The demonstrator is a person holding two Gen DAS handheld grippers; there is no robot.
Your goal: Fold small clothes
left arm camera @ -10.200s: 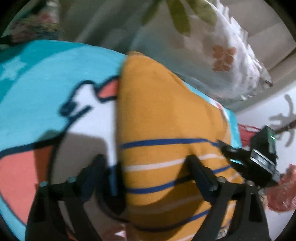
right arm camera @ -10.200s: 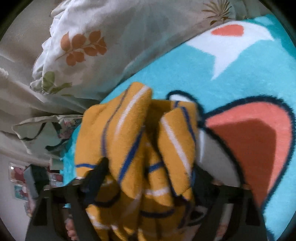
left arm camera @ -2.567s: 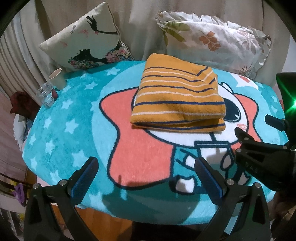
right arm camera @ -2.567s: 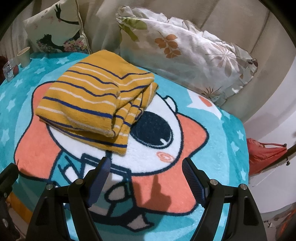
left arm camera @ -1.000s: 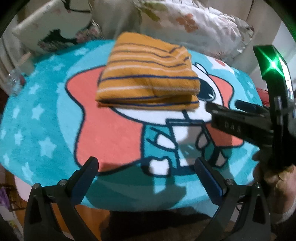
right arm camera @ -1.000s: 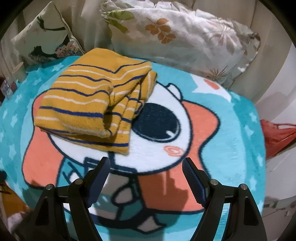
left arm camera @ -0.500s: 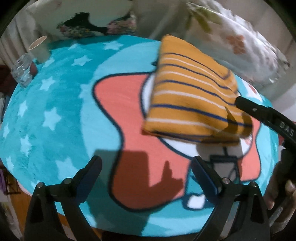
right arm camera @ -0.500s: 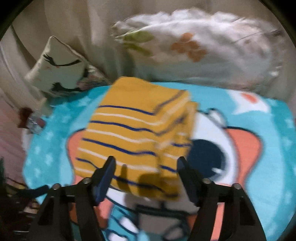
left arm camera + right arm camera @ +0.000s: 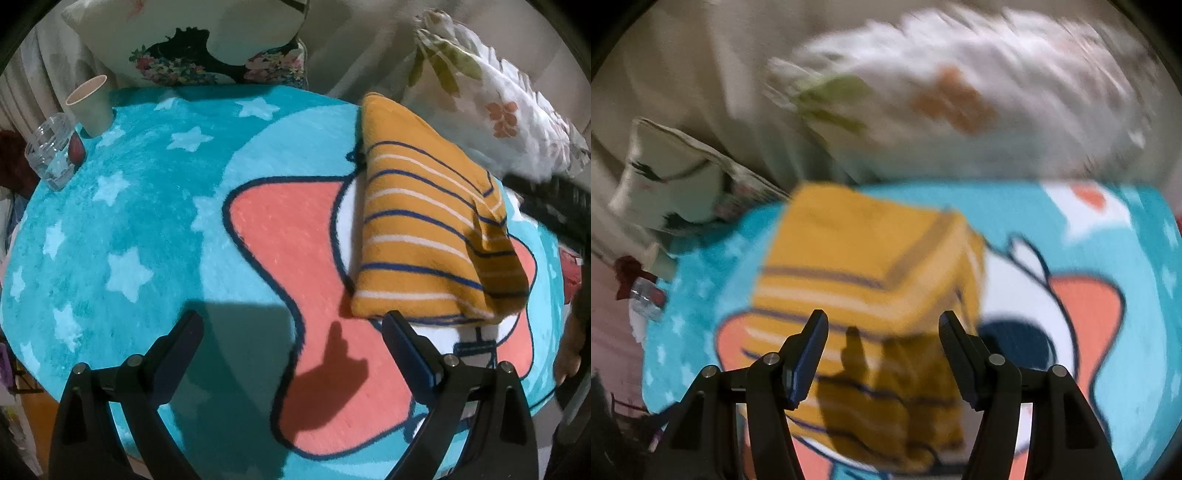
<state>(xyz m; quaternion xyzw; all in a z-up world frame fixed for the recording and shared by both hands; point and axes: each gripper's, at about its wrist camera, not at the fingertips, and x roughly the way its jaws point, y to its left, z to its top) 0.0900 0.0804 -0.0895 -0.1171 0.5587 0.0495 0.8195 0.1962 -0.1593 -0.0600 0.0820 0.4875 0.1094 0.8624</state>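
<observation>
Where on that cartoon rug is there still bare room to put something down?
The widest bare patch is the starry teal stretch of the rug, between the folded striped garment and the paper cup and glass at the far left edge. That cup corner is crowded.

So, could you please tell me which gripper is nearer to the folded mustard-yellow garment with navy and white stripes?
The right gripper: its open jaws hover directly over the folded yellow striped garment. The left gripper is open beside the garment's near edge, mostly over the turquoise cartoon rug.
</observation>
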